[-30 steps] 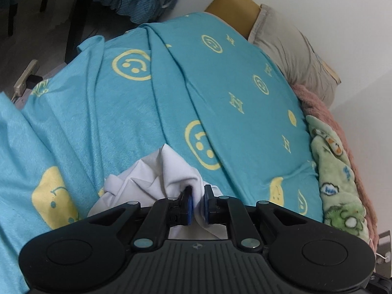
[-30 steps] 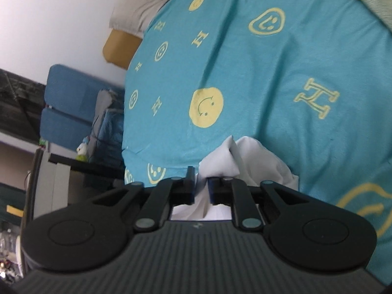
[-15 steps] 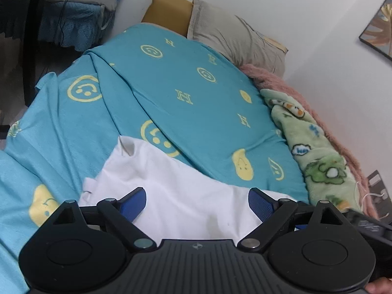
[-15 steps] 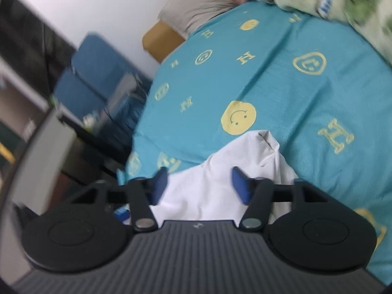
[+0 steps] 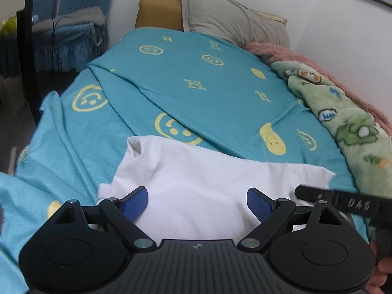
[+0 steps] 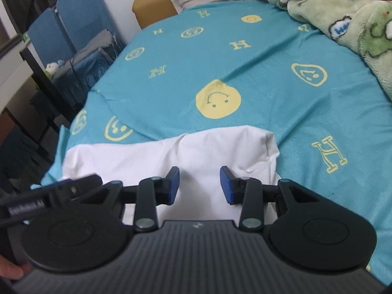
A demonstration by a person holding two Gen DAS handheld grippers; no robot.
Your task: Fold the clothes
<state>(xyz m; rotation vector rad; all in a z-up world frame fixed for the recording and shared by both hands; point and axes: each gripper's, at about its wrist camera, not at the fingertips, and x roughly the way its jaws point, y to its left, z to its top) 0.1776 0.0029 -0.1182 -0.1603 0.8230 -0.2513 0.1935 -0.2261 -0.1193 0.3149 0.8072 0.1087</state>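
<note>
Since a second ago both tongs have let go of the bunched white cloth, and the white garment [image 5: 196, 186] now lies spread in a wide flat band instead of a crumpled heap. It rests on the bed [image 5: 220, 103] at the near edge, on the teal sheet with yellow smiley faces, its far hem running across the width and one corner peaked up at the left in the left wrist view.

The left tongs [image 5: 197, 203] stand wide apart, released, with the cloth lying beneath and nothing pinched between the pads. The right tongs [image 6: 199, 183] are parted about halfway, also empty, over the garment's right end, where a soft rounded fold bulges.

My reading is that the laying-out step is just done and the first fold is still to come. Next, each hand would need to pick a corner or edge of the garment, close on a single layer, and carry it over evenly so the cloth does not bunch.

Both tools point down at a slant toward the bed and sit side by side, each showing at the edge of the other's view. A hand [image 5: 382, 276] shows at the lower right corner.

Farther off lie a green cartoon blanket [image 5: 343, 112] along the right edge and a grey pillow [image 5: 232, 19] at the head
</note>
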